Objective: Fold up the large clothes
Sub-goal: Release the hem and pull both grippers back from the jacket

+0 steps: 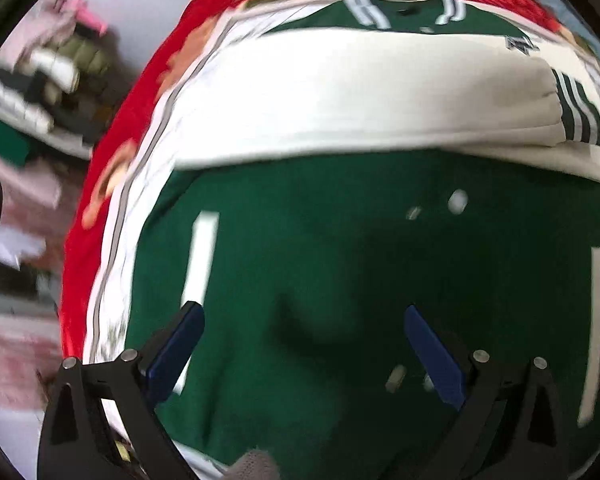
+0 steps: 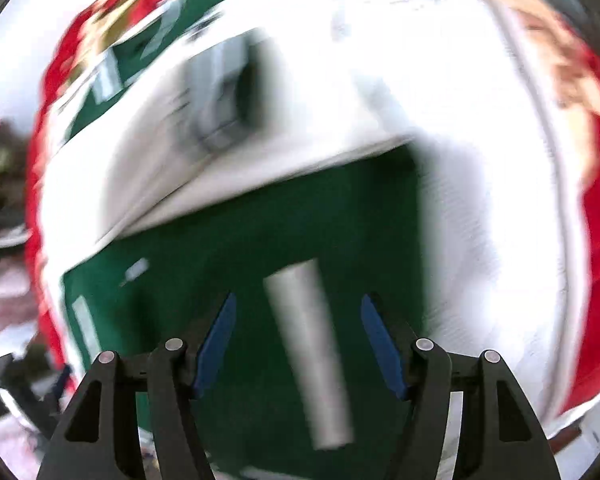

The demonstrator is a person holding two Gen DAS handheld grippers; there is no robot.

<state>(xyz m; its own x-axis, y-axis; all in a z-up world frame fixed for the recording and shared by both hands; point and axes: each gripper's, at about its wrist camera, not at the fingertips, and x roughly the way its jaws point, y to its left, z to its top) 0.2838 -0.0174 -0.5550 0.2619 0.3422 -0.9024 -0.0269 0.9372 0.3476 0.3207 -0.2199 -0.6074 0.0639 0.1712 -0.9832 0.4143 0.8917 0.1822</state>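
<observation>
No text reads clearly; the small white logo [image 1: 521, 45] on the green-and-white fabric jacket [image 1: 340, 240], far beyond the tongs, is too blurred.

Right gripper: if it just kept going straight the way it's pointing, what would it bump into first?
Most likely the green jacket lying just ahead: the open right gripper straddles its white stripe. The picture is blurred, so depth is uncertain.

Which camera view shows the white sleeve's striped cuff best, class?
The left wrist view. There the white sleeve lies across the green jacket, and its striped cuff shows green and white bands fairly sharply. In the right wrist view the cuff is only a grey smear from motion blur.
</observation>
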